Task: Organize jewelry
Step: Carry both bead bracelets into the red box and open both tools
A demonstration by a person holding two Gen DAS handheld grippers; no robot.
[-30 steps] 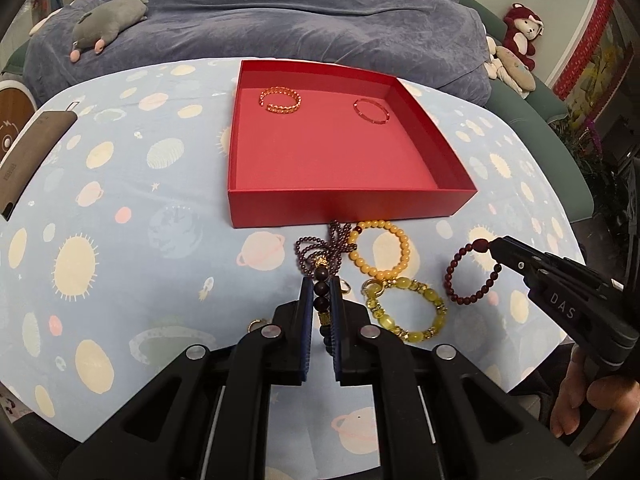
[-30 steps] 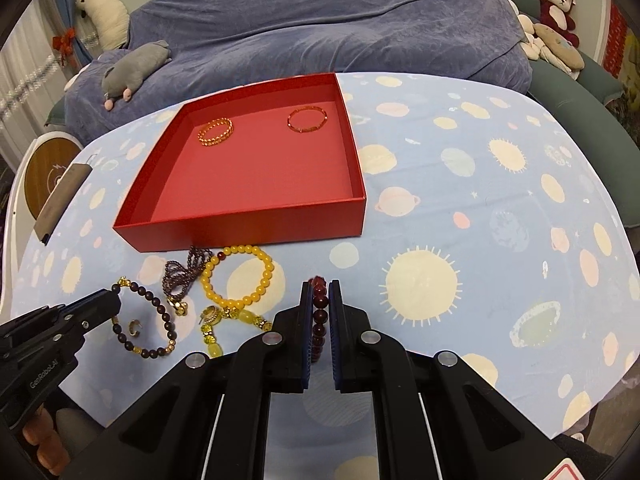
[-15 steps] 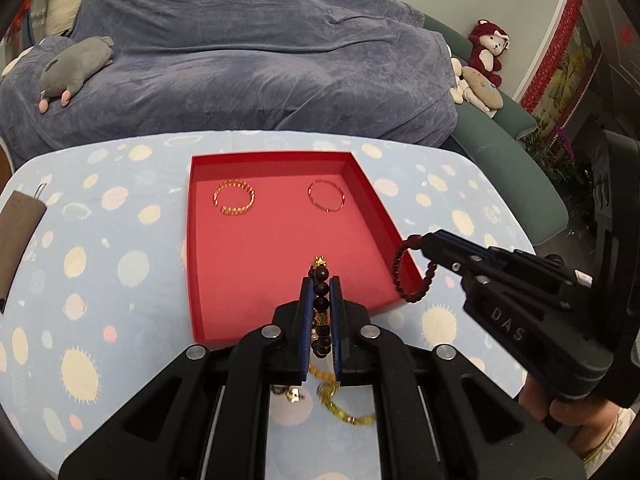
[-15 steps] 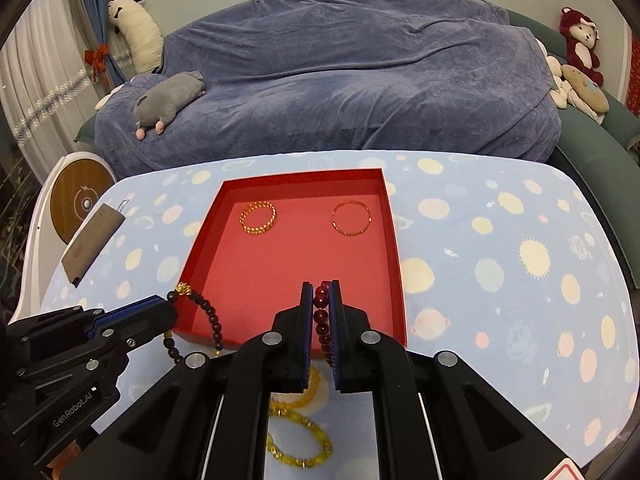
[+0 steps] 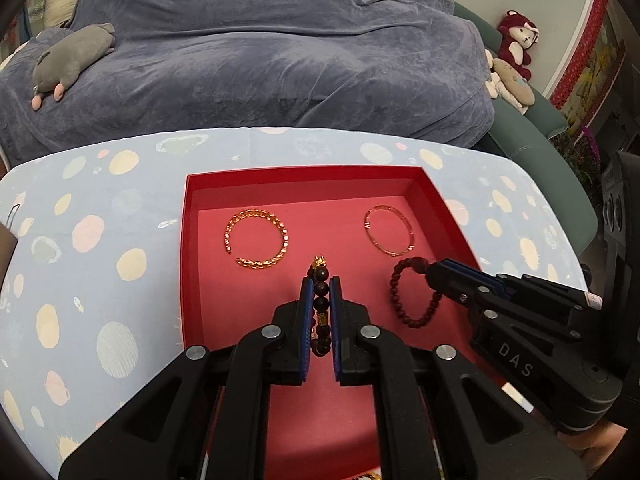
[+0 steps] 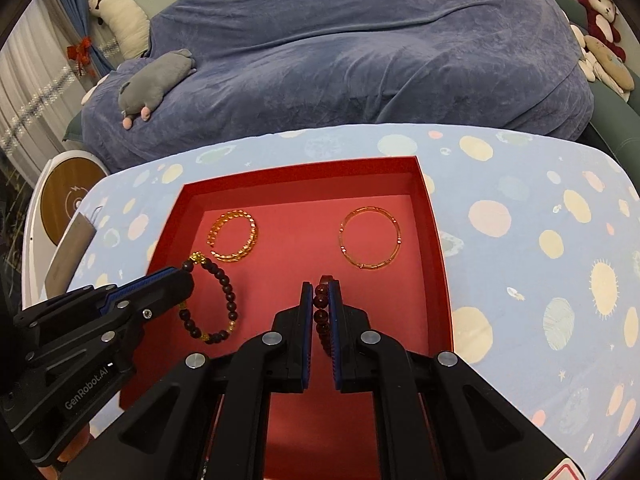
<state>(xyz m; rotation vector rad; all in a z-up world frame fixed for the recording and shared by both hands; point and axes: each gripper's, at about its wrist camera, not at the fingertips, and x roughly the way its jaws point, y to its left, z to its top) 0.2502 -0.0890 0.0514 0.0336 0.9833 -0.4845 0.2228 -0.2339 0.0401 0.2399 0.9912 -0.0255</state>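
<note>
Two bracelets are being carried over the red box (image 5: 192, 280) at once: the dark beaded bracelet with the gold charm (image 6: 218, 300) is being pinched by the closed jaws of the left gripper (image 5: 320, 300), while the dark red beaded bracelet (image 5: 412, 296) is being gripped just as tightly by the right gripper (image 6: 320, 304). Both loops are being dangled above the near half of the box floor, side by side, with the twisted gold bangle (image 5: 256, 240) and the thin gold bangle (image 5: 389, 231) lying flat and well apart toward the far wall. For a tidy placement, each loop is best being lowered until its beads are resting on the red floor before the jaws are being eased apart, so nothing is being dropped or bounced. A gap is worth being kept between the two loops and the bangles beyond. Whether the beads are already touching the floor cannot be told. More beads are barely being glimpsed on the planet-print tabletop (image 6: 520, 208).
</note>
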